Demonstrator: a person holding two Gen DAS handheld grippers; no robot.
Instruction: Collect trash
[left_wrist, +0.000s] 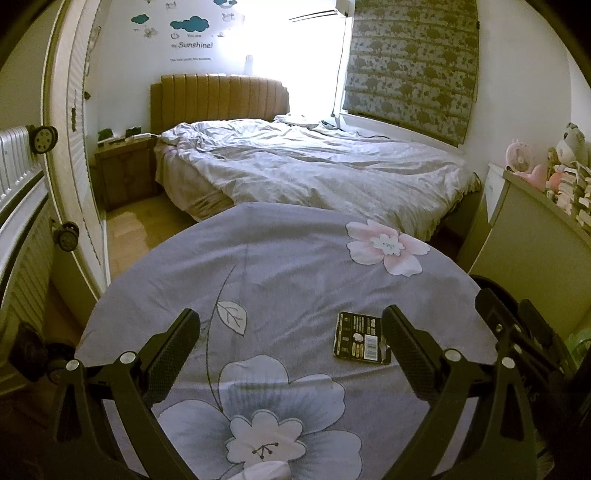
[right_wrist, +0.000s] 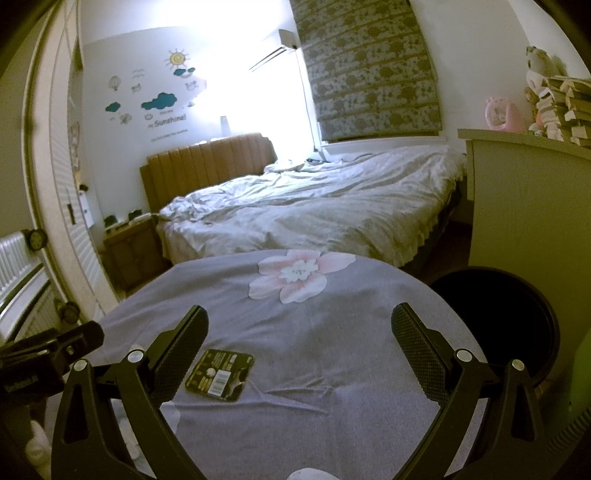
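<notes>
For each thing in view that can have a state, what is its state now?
left gripper: open, empty, above the cloth
right gripper: open, empty
black card package: flat on the cloth, barcode side up, not held
black bin: open, inside too dark to see
window blind: lowered
bed: unmade, duvet rumpled

**Both grippers open, held low, nothing gripped**

My left gripper has its jaws spread wide, both textured pads facing inward, nothing between them. Fingers point forward and slightly down. My right gripper is the same: jaws wide apart, empty, fingers angled forward. In the left wrist view the right gripper's body shows at the right edge, just beside the left one. In the right wrist view part of the left gripper sits at the left edge. I can't see either hand.
</notes>
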